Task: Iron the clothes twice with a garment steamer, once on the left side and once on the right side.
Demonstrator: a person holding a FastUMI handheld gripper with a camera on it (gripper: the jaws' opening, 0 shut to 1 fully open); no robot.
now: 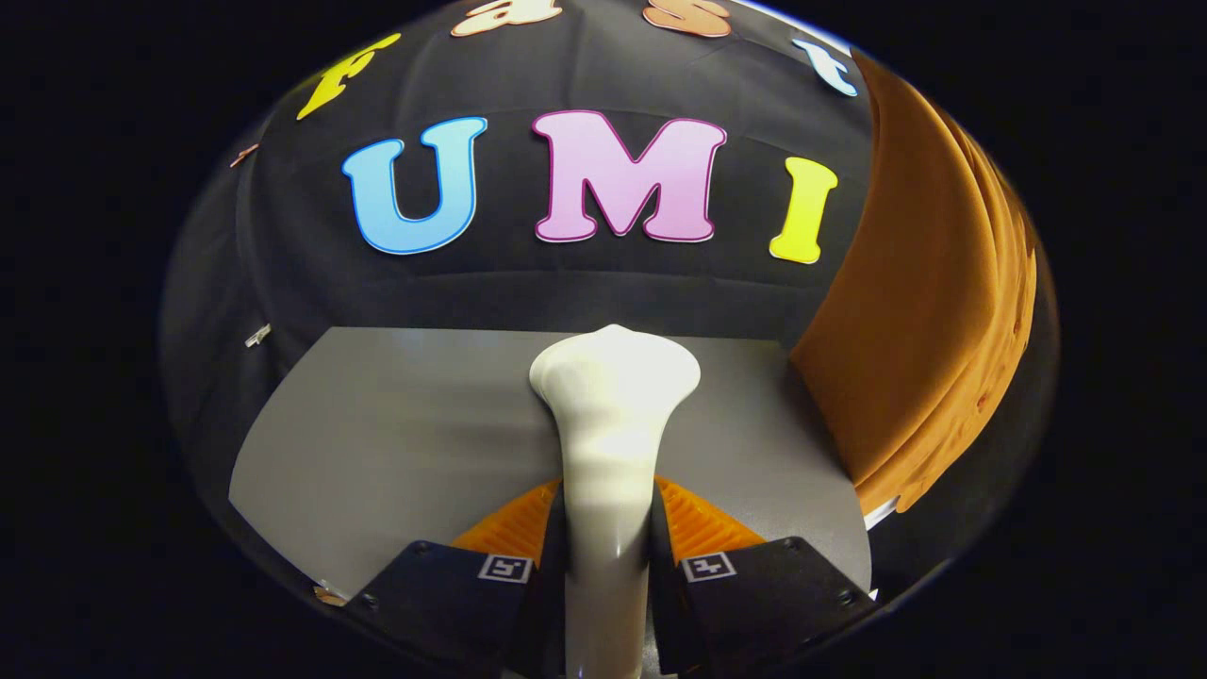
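Note:
A cream-white garment steamer (611, 424) stands up between my two fingers, its handle clamped by both pads and its wide head reaching forward beyond the fingertips. My gripper (608, 528) is shut on that handle. An orange-brown garment (924, 311) hangs in folds to the right of the steamer head, its lower hem reaching down to the table's right side. The steamer head is apart from the cloth, well to its left.
A grey table top (396, 434) spreads below and beyond the fingers. The black cloth wall (283, 245) closes the far side and the left. A white strip (882, 514) peeks out under the garment's lower hem.

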